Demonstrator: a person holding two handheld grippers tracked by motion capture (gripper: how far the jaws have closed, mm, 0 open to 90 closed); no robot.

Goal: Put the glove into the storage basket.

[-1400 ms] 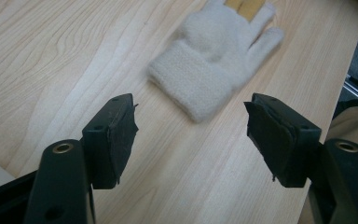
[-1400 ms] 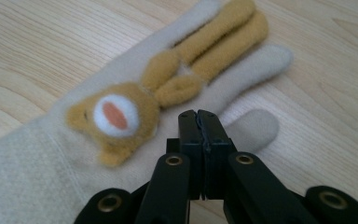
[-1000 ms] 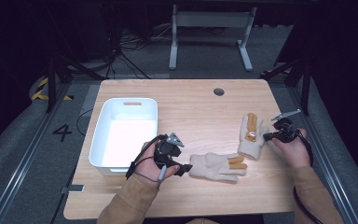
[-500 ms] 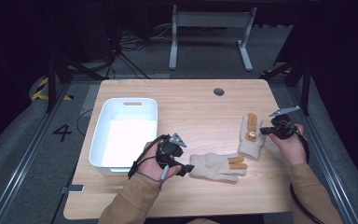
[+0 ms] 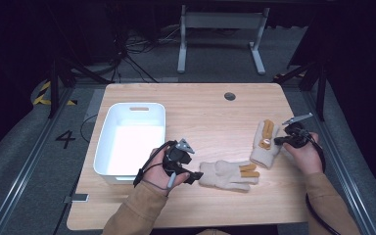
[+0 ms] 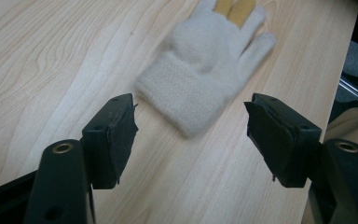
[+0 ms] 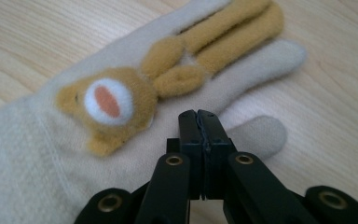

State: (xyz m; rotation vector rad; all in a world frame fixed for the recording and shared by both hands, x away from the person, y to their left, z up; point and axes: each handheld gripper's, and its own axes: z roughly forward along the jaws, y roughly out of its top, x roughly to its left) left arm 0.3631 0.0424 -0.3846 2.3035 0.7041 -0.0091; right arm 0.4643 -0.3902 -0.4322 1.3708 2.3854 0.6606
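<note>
From the high view I have both forearms coming in from the bottom edge in tan sleeves, resting low over the wooden table [image 5: 196,112]. My left hand [image 5: 164,166] sits near the front of the table, just right of the white bin [image 5: 129,139], wrist bent so the left gripper [image 5: 192,175] points level toward the right. Its jaws stand apart with nothing between them; in the left gripper view the two black pads [image 6: 121,133] frame bare wood, and the cuff of the near glove [image 6: 200,70] lies just ahead of them, not touching either pad. That cream glove [image 5: 227,175] lies flat on the table with its fingers pointing away from the gripper, two of them tan.

My right hand [image 5: 303,152] is near the table's right edge, forearm angled up from the lower right corner, the right gripper [image 5: 277,141] aimed left at the second glove [image 5: 265,144]. Its jaws are pressed fully together. In the right gripper view the closed tips [image 7: 199,122] sit low over that glove [image 7: 51,154], beside its thumb and just below the brown animal face [image 7: 107,105] sewn on the back; I cannot tell whether they pinch any fabric. This glove lies flat, fingers pointing toward the far side of the table, well apart from the bin and near the other glove.
</note>
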